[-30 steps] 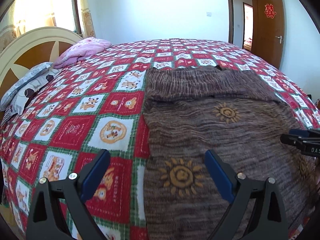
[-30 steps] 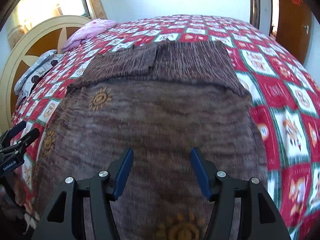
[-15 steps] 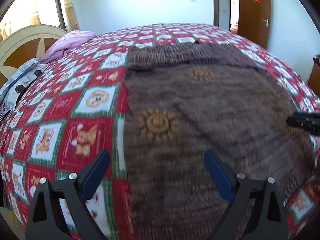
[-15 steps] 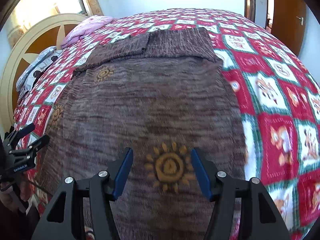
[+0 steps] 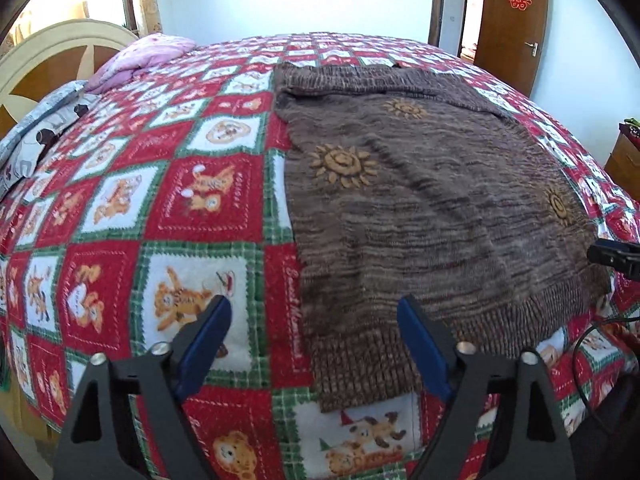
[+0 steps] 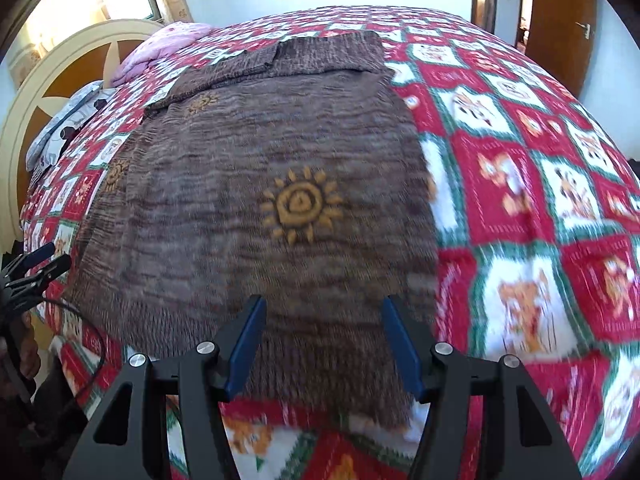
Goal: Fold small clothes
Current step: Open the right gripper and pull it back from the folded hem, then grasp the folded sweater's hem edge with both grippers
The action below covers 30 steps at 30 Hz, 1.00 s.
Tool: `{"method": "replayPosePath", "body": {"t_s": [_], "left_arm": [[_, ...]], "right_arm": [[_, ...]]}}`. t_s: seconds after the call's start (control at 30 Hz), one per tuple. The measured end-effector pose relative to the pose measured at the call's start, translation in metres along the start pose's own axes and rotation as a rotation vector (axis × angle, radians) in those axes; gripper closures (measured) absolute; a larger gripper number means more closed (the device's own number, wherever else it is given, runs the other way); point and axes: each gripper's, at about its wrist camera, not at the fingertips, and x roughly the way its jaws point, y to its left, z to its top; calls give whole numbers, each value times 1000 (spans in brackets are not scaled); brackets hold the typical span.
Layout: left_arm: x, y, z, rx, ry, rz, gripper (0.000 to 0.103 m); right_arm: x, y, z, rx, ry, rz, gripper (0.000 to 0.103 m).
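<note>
A brown knitted sweater with orange sun motifs (image 5: 420, 208) lies spread flat on the red, white and green patchwork bedspread with bear pictures (image 5: 160, 208), its ribbed hem nearest both tools. The left gripper (image 5: 314, 344) hangs above the hem's left corner — its blue-padded jaws are closing, grasping nothing yet, the corner lying below and between them. The right gripper (image 6: 322, 344) hovers over the hem near the right corner, jaws apart and empty. Far beyond both tools, a pink pillow (image 5: 140, 60) rests by the cream headboard (image 6: 60, 80).
</note>
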Motion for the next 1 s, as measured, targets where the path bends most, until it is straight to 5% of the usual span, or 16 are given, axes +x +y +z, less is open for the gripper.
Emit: {"method": "replayPosePath", "body": {"t_s": [0.2, 0.37, 0.43, 0.6, 0.9, 0.97, 1.0], "left_arm": [[16, -4, -10, -27, 91, -48, 35], [16, -6, -12, -44, 92, -44, 40], [15, -7, -15, -41, 89, -51, 62], [13, -10, -14, -25, 81, -64, 86], [12, -9, -13, -16, 65, -83, 88], [12, -9, -13, -9, 59, -87, 89], [11, -10, -13, -8, 56, -88, 89]], "right_arm": [[-13, -2, -21, -27, -20, -48, 42], [-14, -8, -27, -10, -12, -45, 42], [-14, -11, -28, -6, -13, -53, 42], [-18, -23, -30, 27, -16, -73, 42], [-8, -24, -34, 43, 35, -33, 42], [-5, -23, -34, 42, 46, -25, 58], [-5, -22, -34, 40, 48, -21, 74]]}}
